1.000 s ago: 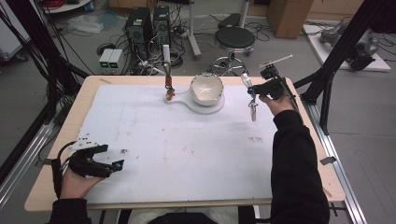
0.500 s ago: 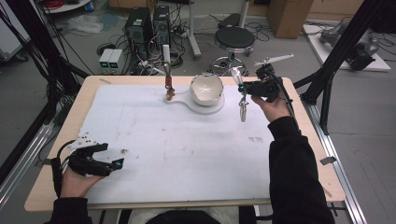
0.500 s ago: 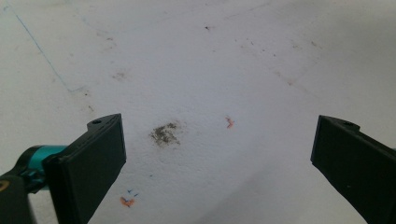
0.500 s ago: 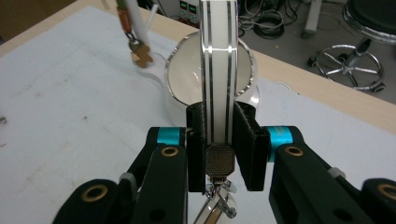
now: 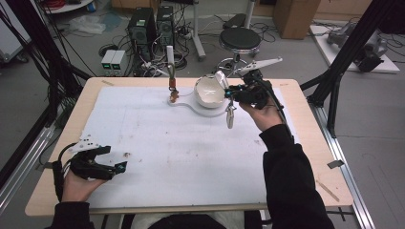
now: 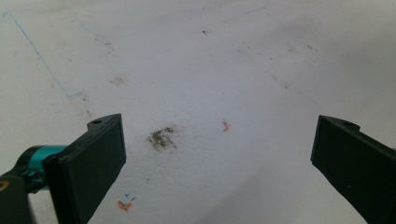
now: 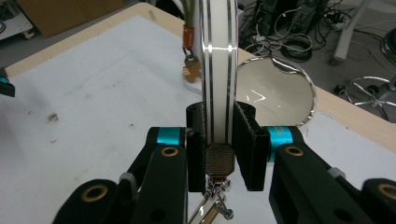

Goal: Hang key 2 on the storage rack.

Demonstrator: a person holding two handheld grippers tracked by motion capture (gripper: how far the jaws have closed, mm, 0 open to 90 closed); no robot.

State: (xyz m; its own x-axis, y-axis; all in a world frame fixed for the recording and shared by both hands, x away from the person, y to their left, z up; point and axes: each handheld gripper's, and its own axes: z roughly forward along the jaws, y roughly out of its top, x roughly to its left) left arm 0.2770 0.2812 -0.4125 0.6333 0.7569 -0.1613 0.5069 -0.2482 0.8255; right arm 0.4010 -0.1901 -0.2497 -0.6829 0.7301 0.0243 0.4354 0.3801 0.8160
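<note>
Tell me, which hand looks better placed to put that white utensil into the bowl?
The right. Its gripper already clamps the white utensil, with jaws shut on the handle, right beside the white bowl. The left gripper sits open at the table's near corner, far from the bowl.

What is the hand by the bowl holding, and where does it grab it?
The right tool pinches a white spoon near its handle's end; the left tool is empty.

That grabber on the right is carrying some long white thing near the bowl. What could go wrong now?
1. The right gripper pinches the long white utensil near one end; most of it sticks out, so it could swivel or slip.
2. It hangs close to the white bowl; a careless swing might knock the bowl.
3. The small upright stand beside the bowl could be bumped too.
</note>
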